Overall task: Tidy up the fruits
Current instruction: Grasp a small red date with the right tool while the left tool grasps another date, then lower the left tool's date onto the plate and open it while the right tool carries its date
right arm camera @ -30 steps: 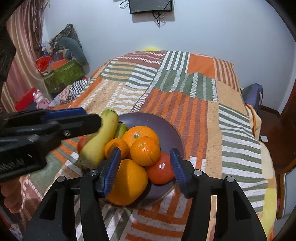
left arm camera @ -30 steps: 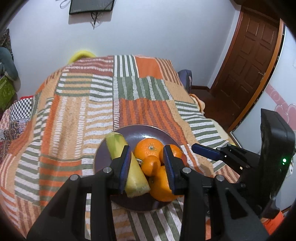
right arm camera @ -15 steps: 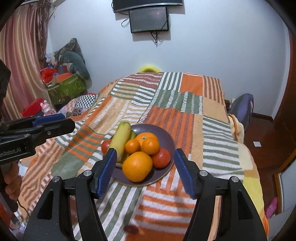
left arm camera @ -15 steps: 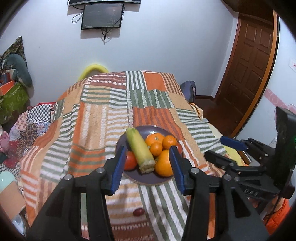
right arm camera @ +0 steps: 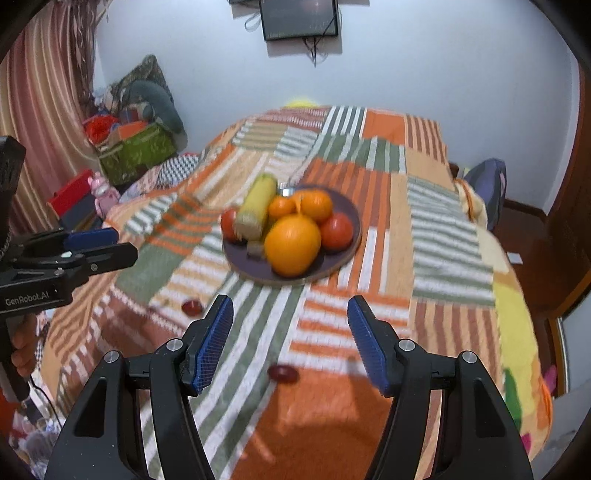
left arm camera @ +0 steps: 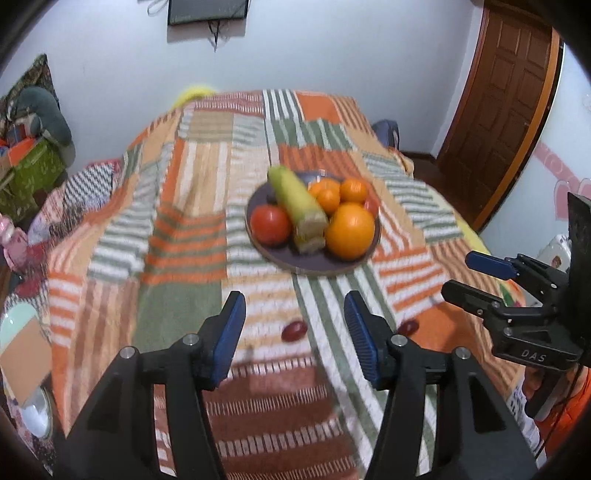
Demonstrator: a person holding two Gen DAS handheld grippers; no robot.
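A dark purple plate point(left arm camera: 314, 264) point(right arm camera: 343, 206) sits on the striped blanket. It holds a large orange point(left arm camera: 349, 230) point(right arm camera: 292, 245), smaller oranges point(left arm camera: 354, 190) point(right arm camera: 316, 205), tomatoes point(left arm camera: 270, 224) point(right arm camera: 336, 230) and a yellow-green corn cob point(left arm camera: 297, 201) point(right arm camera: 256, 205). Two small dark red fruits lie loose on the blanket in front of the plate point(left arm camera: 294, 331) point(left arm camera: 408, 326) point(right arm camera: 192, 306) point(right arm camera: 283, 373). My left gripper point(left arm camera: 295, 332) is open and empty, above the left one. My right gripper point(right arm camera: 290, 341) is open and empty, above the near one.
The striped patchwork blanket point(left arm camera: 184, 229) covers a bed. A wooden door point(left arm camera: 502, 99) stands at the right. Boxes and bags point(right arm camera: 136, 147) are piled at the left by a curtain. A screen point(right arm camera: 299, 18) hangs on the far wall.
Both grippers have pulled back and up from the plate. The plate now looks smaller and farther, and the two loose red fruits have come into view.
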